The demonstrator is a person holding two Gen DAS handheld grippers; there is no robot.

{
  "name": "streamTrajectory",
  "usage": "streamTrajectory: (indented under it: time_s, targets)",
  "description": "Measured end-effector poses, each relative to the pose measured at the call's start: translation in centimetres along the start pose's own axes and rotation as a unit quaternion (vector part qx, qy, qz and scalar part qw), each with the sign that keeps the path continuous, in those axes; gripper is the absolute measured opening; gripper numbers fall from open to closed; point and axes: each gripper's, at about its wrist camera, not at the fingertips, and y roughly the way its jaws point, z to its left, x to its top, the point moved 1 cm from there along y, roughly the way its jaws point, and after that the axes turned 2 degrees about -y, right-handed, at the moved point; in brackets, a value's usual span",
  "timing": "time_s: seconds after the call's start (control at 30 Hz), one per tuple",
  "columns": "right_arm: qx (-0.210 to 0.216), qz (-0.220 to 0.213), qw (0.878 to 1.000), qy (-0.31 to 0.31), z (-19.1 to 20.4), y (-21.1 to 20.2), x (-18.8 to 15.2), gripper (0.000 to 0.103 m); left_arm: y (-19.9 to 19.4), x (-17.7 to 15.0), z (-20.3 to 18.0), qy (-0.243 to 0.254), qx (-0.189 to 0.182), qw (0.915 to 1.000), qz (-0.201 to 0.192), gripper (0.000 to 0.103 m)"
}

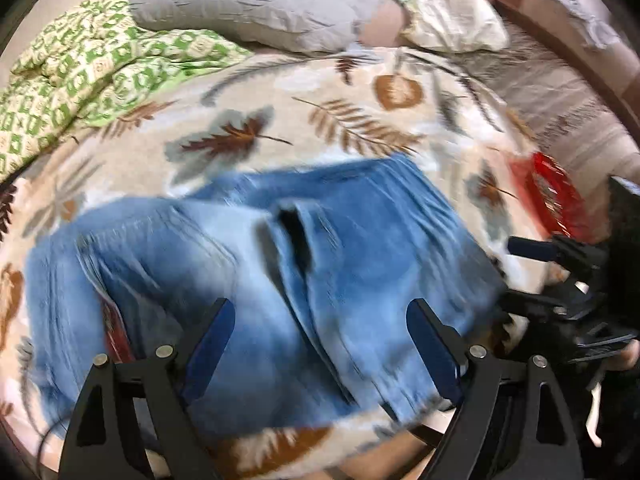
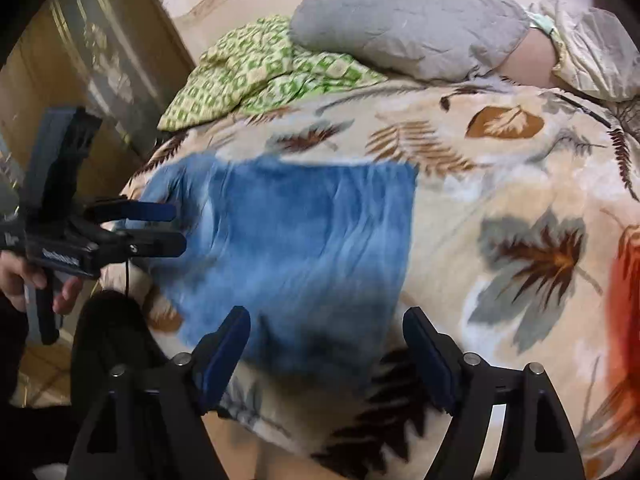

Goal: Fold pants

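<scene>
Blue jeans (image 1: 248, 280) lie folded into a compact rectangle on a leaf-patterned blanket (image 1: 320, 120). In the right wrist view the jeans (image 2: 296, 248) are a blurred blue block. My left gripper (image 1: 320, 316) hovers over the jeans' near edge, open and empty. My right gripper (image 2: 326, 328) is open and empty above the jeans' near right corner. The right gripper also shows at the right in the left wrist view (image 1: 532, 264). The left gripper shows at the left in the right wrist view (image 2: 176, 228), fingers apart beside the jeans' left edge.
A grey pillow (image 1: 256, 4) and a green patterned cloth (image 1: 80, 72) lie at the far end of the bed. A cream pillow (image 1: 448, 16) lies at the far right. A red object (image 1: 556, 192) sits on the blanket to the right. A wooden door (image 2: 80, 80) stands at left.
</scene>
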Motion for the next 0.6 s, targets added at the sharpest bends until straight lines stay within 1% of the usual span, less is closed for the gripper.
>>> streamTrajectory:
  time_s: [0.03,0.07,0.13,0.17,0.2,0.27,0.3,0.33,0.37,0.4,0.43,0.47,0.5,0.53,0.6]
  targets:
    - [-0.002,-0.002,1.0,0.003,-0.3,0.2,0.7,0.081,0.9,0.9,0.1,-0.011,0.005,0.9999,0.004,0.088]
    - [-0.002,-0.002,1.0,0.008,-0.5,0.4,1.2,0.081,1.7,1.3,0.1,-0.021,0.002,0.9997,0.009,0.088]
    - [0.007,0.007,1.0,0.029,-1.5,1.9,2.8,0.081,3.9,2.6,0.3,-0.047,0.001,0.9984,0.032,0.088]
    - [0.012,0.015,0.999,0.039,-2.0,2.8,3.4,0.081,4.7,3.0,0.1,-0.049,0.003,0.998,0.039,0.088]
    - [0.015,0.022,0.999,0.047,-2.5,3.6,4.0,0.081,5.7,3.1,-0.2,-0.044,0.012,0.9978,0.047,0.088]
    - [0.024,0.038,0.997,0.066,-3.5,5.7,5.1,0.081,6.8,2.9,-0.4,-0.033,0.023,0.9979,0.051,0.087]
    - [0.028,0.044,0.996,0.072,-3.8,6.4,5.5,0.08,7.2,2.3,-0.1,-0.021,0.029,0.9982,0.048,0.075]
    - [0.033,0.053,0.995,0.083,-4.3,7.7,6.0,0.077,7.6,1.9,0.0,-0.006,0.041,0.998,0.047,0.066]
    - [0.037,0.061,0.993,0.093,-4.6,8.7,6.2,0.069,7.4,1.6,0.1,0.003,0.038,0.9983,0.044,0.063]
    - [0.047,0.077,0.991,0.102,-5.0,10.0,6.2,0.066,6.9,1.3,0.4,0.008,0.028,0.9989,0.038,0.048]
    - [0.046,0.078,0.991,0.101,-5.0,10.7,6.3,0.063,6.5,1.0,0.8,0.001,0.015,0.9992,0.038,0.04]
    - [0.042,0.068,0.992,0.094,-4.8,10.9,6.4,0.06,6.4,0.9,1.1,-0.004,0.007,0.9993,0.036,0.035]
    - [0.038,0.064,0.993,0.086,-4.4,10.9,6.5,0.05,6.1,0.7,1.2,0.0,0.003,0.9995,0.033,0.027]
    - [0.024,0.057,0.996,0.07,-3.8,10.8,6.5,0.045,5.9,0.6,0.9,0.008,0.007,0.9995,0.03,0.021]
    - [0.021,0.046,0.997,0.055,-3.2,10.4,6.5,0.026,5.3,0.5,0.0,0.034,0.018,0.9991,0.014,0.017]
